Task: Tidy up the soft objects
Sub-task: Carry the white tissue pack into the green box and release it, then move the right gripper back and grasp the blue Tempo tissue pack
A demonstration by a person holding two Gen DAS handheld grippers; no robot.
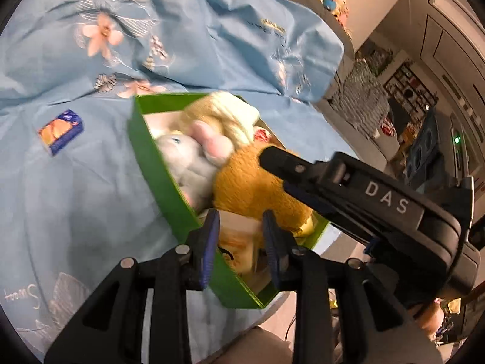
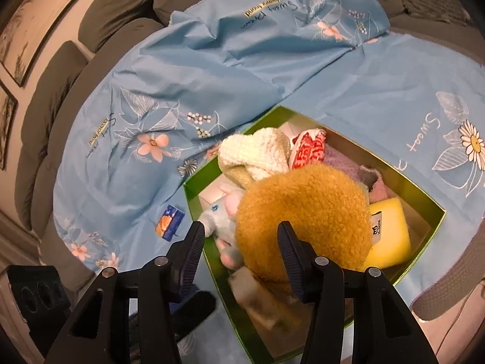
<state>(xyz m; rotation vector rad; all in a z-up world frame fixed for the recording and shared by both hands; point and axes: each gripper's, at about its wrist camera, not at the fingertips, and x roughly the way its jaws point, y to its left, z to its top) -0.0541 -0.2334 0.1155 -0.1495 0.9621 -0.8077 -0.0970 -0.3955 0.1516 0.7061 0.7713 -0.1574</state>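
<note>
Left gripper (image 1: 241, 236) hovers narrowly parted, gripping nothing, over the green box (image 1: 157, 170); right gripper (image 2: 241, 242) gapes half-open, empty, orange plush (image 2: 303, 209) at twelve o'clock.

Crowded green box (image 2: 424, 227), blocked by brown plush (image 2: 306, 209); open blue sheet (image 2: 212, 69) around, except small packet (image 2: 169, 221).

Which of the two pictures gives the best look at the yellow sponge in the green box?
The right wrist view. There the yellow sponge lies in plain sight against the wall of the green box, beside the orange plush toy, with its label showing. In the left wrist view only a pale yellow sliver peeks out beneath the plush, behind the other gripper.
</note>
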